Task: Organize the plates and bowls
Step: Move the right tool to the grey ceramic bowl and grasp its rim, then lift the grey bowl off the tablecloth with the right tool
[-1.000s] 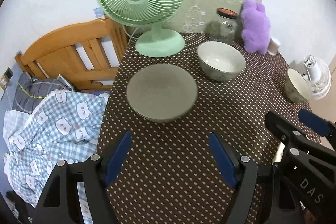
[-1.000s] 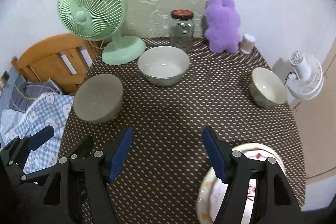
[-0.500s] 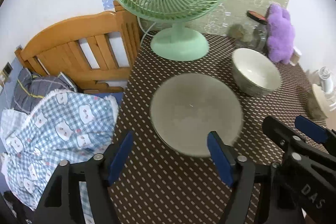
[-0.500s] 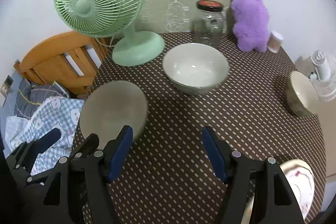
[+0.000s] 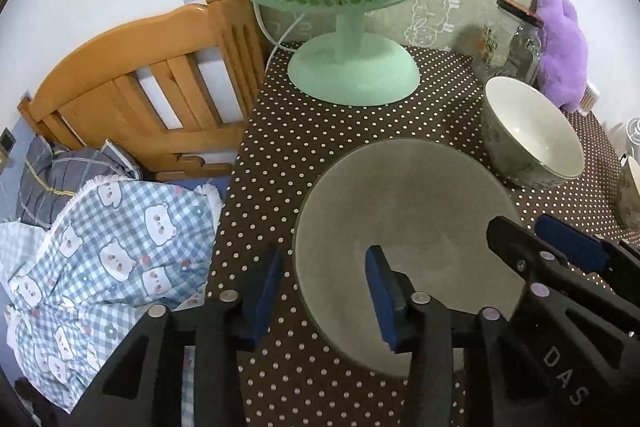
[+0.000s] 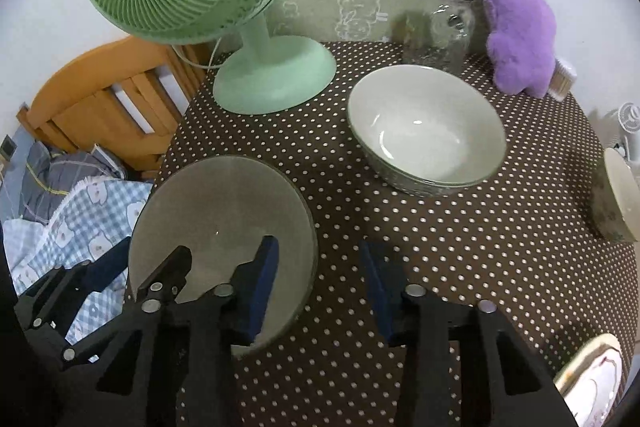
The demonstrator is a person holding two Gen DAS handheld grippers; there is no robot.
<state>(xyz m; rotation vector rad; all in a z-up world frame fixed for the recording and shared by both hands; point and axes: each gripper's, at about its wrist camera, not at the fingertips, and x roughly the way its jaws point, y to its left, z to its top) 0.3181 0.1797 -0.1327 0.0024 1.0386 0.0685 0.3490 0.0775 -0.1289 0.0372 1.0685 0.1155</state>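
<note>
A wide grey bowl (image 5: 404,227) (image 6: 224,211) sits near the left edge of the dotted brown table (image 6: 460,247). My left gripper (image 5: 322,291) straddles the bowl's left rim, one blue pad outside and one inside. Its jaws are closing, with a gap still showing on each side of the rim. My right gripper (image 6: 318,281) straddles the right rim the same way, its jaws also closing and not pressing. A white bowl (image 6: 428,131) stands behind. A small bowl (image 6: 618,195) is at the right edge and a patterned plate (image 6: 592,375) at the front right.
A green fan (image 6: 276,75) stands at the back left, close behind the grey bowl. A glass jar (image 6: 448,27) and a purple plush toy (image 6: 516,23) line the back wall. A wooden bed frame (image 5: 152,87) and checked blanket (image 5: 112,235) lie past the table's left edge.
Both grippers came forward and down onto the grey bowl, one at each side of its rim. Both pairs of jaws have narrowed.
</note>
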